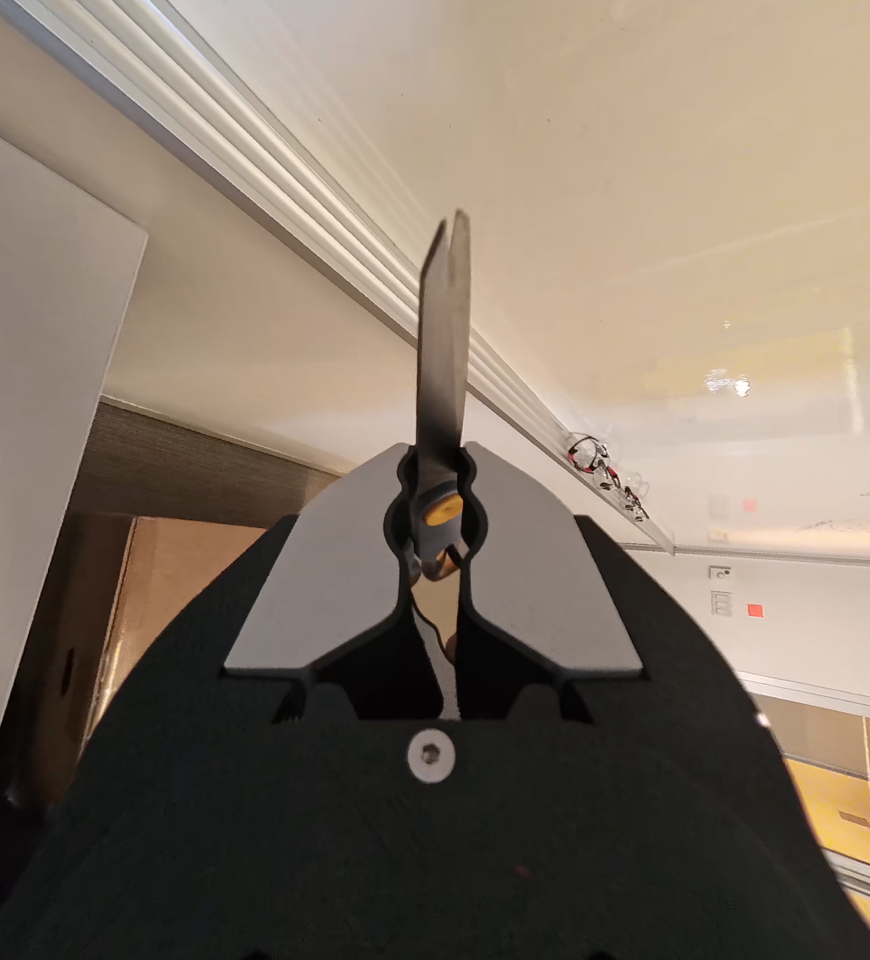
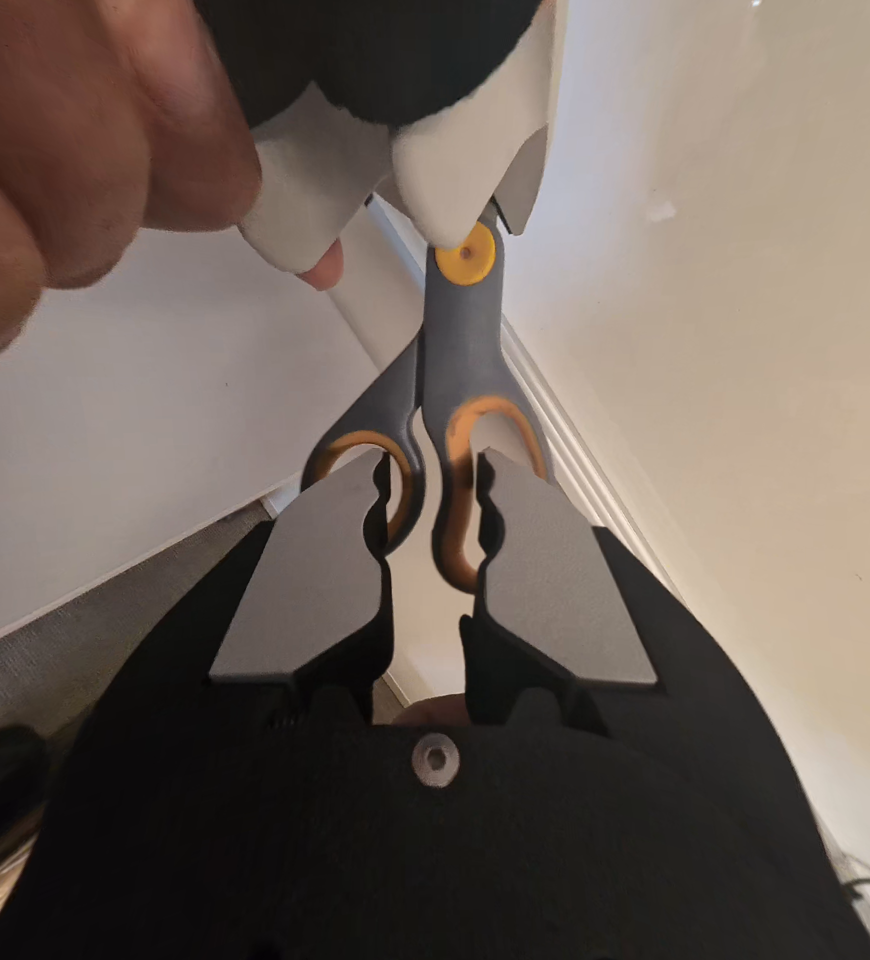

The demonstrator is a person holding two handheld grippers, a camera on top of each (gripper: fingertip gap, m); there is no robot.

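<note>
A pair of scissors with grey and orange handles (image 2: 461,343) is held up in the air between both grippers. My left gripper (image 1: 435,452) is shut on the scissors at the orange pivot, and the dark blades (image 1: 443,353) stick out past it, almost closed. My right gripper (image 2: 430,462) has one finger tip inside each handle loop and pinches the inner sides of the two loops together. The left gripper (image 2: 479,223) also shows at the top of the right wrist view, with a person's hand (image 2: 85,156) beside it.
A white ribbed rail (image 1: 277,171) runs across a glossy cream wall. Safety glasses (image 1: 591,460) lie on the rail. A cardboard box (image 1: 178,571) and a white panel (image 1: 22,363) stand at the left. Wall switches (image 1: 721,602) sit at the right. The tips of one gripper are about 7 cm away from the tips of the other. The white panel (image 1: 22,363) lies around 35 cm away from my right fingertips.
</note>
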